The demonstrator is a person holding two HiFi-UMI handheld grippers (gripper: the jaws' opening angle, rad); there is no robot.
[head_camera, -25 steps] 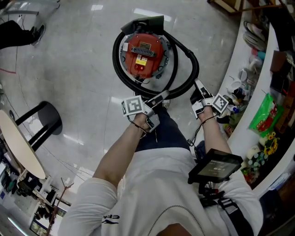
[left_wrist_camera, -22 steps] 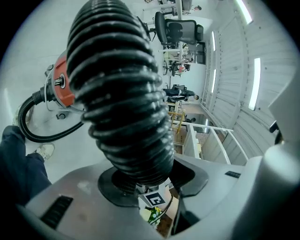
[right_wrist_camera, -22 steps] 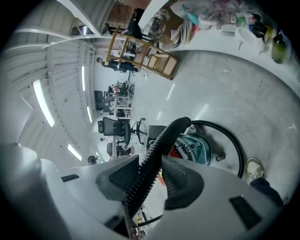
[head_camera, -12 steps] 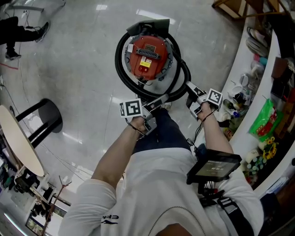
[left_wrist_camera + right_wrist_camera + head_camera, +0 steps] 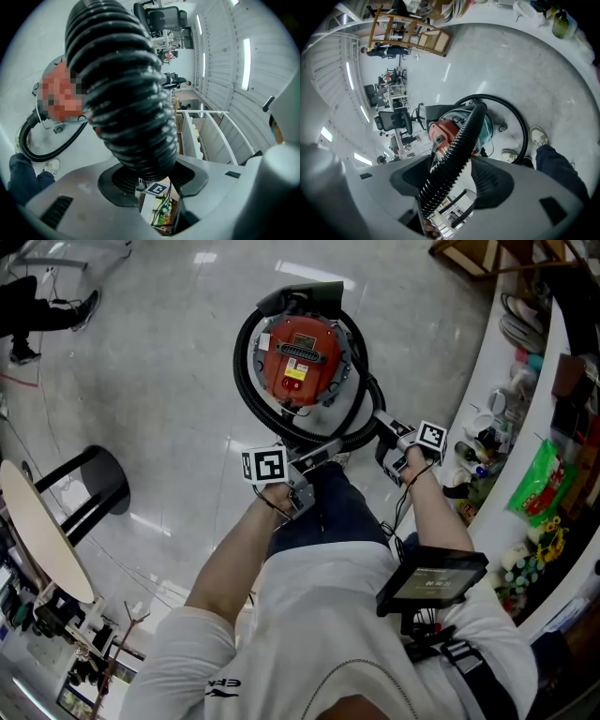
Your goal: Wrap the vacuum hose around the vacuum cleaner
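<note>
Fingers (image 5: 110, 187) of the left gripper (image 5: 150, 176) are closed on the vacuum hose (image 5: 122, 93). The ribbed black tube fills the gap and is pressed by both pads, so this stretch is pinned near the person's knee (image 5: 328, 507) while the rest is fed round.

On the right gripper (image 5: 452, 180) the jaws have just been opening and are spread wide. The hose is seen running up between them, leaning on one pad (image 5: 410, 176) with open space left toward the other, so it is cradled rather than clamped. That loose hold is judged to be deliberate: the tube can slide through as the hand is shifted along it for a fresh grip.

In the head view the vacuum cleaner (image 5: 300, 357), a red-topped canister, is seen standing on the pale floor (image 5: 159, 381) just ahead of the person. It is ringed by at least one loop of hose lying close about its base. A further pass is laid along the near side, from the right gripper's tips across to the left.

The wrap is judged well advanced but unfinished, since the length between the two grippers is not yet tucked against the body. If the left hold were eased too soon, the springy coil could be expected to spread outward.
</note>
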